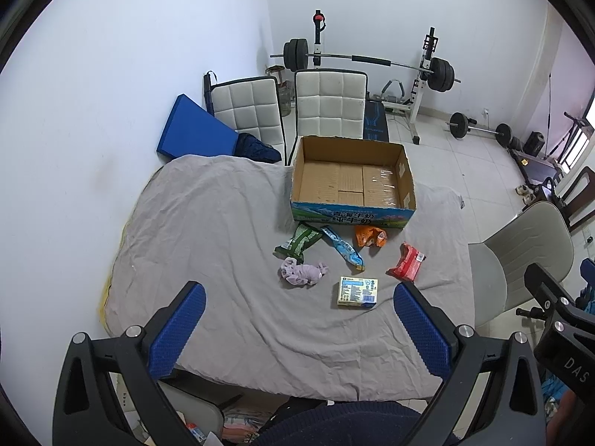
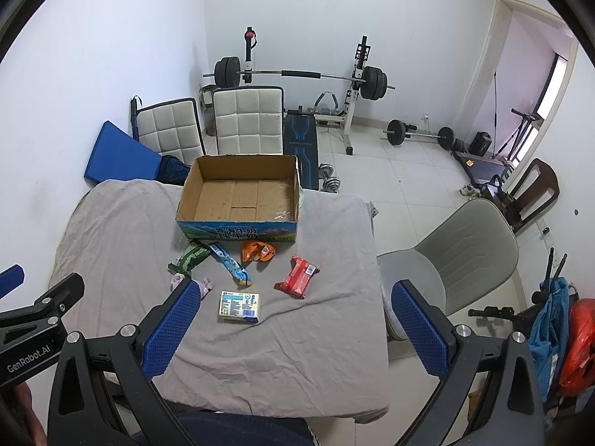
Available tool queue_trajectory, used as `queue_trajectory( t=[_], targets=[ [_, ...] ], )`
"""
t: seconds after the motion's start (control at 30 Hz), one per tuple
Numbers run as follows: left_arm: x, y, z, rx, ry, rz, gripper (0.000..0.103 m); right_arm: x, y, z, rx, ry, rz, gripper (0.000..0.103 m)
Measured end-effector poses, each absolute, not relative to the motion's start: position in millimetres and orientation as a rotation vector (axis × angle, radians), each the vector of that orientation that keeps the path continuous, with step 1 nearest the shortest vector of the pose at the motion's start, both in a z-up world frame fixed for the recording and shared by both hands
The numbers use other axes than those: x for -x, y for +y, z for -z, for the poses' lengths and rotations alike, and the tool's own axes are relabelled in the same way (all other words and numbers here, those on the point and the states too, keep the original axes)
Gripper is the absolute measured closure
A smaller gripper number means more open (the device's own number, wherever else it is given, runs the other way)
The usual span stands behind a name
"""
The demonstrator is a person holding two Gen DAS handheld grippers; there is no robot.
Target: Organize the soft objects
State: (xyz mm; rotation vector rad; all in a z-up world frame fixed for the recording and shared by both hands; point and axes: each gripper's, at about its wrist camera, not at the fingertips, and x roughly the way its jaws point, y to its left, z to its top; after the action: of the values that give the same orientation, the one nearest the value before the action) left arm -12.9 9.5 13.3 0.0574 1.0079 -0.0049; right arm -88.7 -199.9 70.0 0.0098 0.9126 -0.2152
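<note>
An open, empty cardboard box (image 1: 353, 180) (image 2: 240, 193) stands at the far side of a table covered by a grey cloth (image 1: 208, 230) (image 2: 122, 230). In front of it lie a green packet (image 1: 297, 241) (image 2: 187, 258), a blue packet (image 1: 343, 247) (image 2: 231, 264), an orange packet (image 1: 370, 236) (image 2: 258, 251), a red packet (image 1: 407, 262) (image 2: 298, 275), a crumpled lilac cloth (image 1: 303, 272) (image 2: 205, 283) and a pale yellow pack (image 1: 357, 291) (image 2: 240, 306). My left gripper (image 1: 299, 329) and right gripper (image 2: 295, 329) are open and empty, held above the table's near edge.
Two white padded chairs (image 1: 329, 102) and a blue cushion (image 1: 195, 128) stand behind the table. A grey chair (image 2: 461, 256) is at the table's right side. A barbell rack (image 2: 297, 74) and loose weights (image 2: 418, 133) fill the far floor.
</note>
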Motion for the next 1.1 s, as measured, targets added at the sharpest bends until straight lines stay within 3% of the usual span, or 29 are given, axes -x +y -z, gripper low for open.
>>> queue_trajectory(
  t=[0.3, 0.53, 0.8, 1.1],
  targets=[
    [12.7, 8.9, -12.4, -0.056, 1.008, 0.003, 0.000, 84.9, -202.4, -67.2, -0.024, 0.927, 0.203, 0.000],
    [-23.6, 10.5, 30.6, -0.029, 1.087, -0.028, 0.000, 46.3, -247.4, -16.5, -0.147, 1.062, 0.217, 0.000],
    [-97.0, -11.4, 149.5, 0.060, 1.375, 0.009, 0.000, -26.7, -308.3, 115.9, -0.257, 1.312, 0.239, 0.000],
    [-144.7, -36.7, 314.9, 0.513, 1.757, -0.011, 0.001, -100.8, -346.7, 274.0, -0.295, 1.535, 0.246, 0.000]
  ],
)
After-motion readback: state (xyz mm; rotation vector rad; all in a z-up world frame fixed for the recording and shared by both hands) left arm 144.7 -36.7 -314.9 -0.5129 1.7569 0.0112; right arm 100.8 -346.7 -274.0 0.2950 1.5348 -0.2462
